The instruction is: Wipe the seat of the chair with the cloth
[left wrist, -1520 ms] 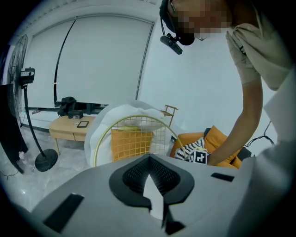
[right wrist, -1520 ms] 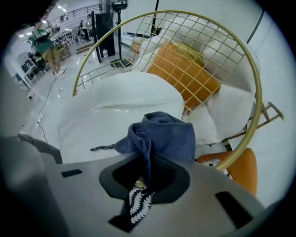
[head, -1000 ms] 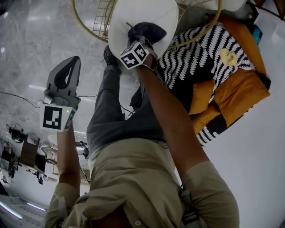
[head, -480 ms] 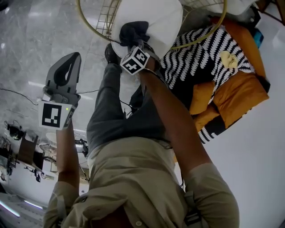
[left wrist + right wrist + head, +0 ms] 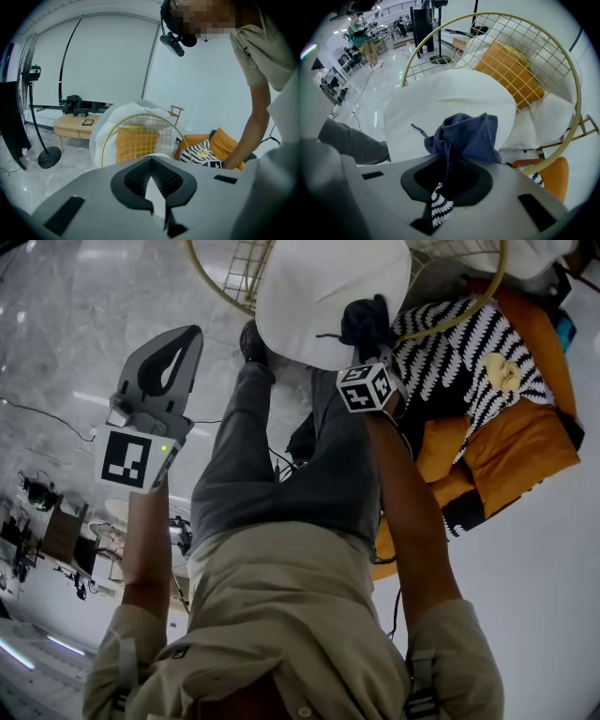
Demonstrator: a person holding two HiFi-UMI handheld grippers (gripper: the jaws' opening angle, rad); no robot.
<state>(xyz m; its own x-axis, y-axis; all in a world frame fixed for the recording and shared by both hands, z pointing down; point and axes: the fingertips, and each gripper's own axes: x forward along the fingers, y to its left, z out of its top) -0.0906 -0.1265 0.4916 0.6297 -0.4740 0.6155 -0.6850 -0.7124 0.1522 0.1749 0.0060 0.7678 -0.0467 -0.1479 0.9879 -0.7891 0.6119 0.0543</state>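
The chair's round white seat [image 5: 323, 287] [image 5: 450, 101] is at the top of the head view, ringed by a gold wire frame [image 5: 543, 42]. My right gripper [image 5: 367, 345] [image 5: 446, 161] is shut on a bunched dark blue cloth [image 5: 366, 322] [image 5: 466, 133]. The cloth rests at the seat's right edge in the head view. My left gripper [image 5: 176, 338] [image 5: 151, 161] hangs off to the left over the marble floor. Its jaws are together with nothing between them, and it is well apart from the chair.
An orange sofa [image 5: 506, 442] with a black-and-white zigzag pillow [image 5: 459, 352] lies right of the chair. An orange cushion [image 5: 511, 70] leans in the chair's back. The person's leg and shoe [image 5: 251, 338] stand by the seat's front. A fan stand [image 5: 35, 117] and a low wooden table [image 5: 75, 126] are beyond.
My right gripper has swept the cloth across the seat from its left-middle part to its right edge. The left gripper has hardly moved.
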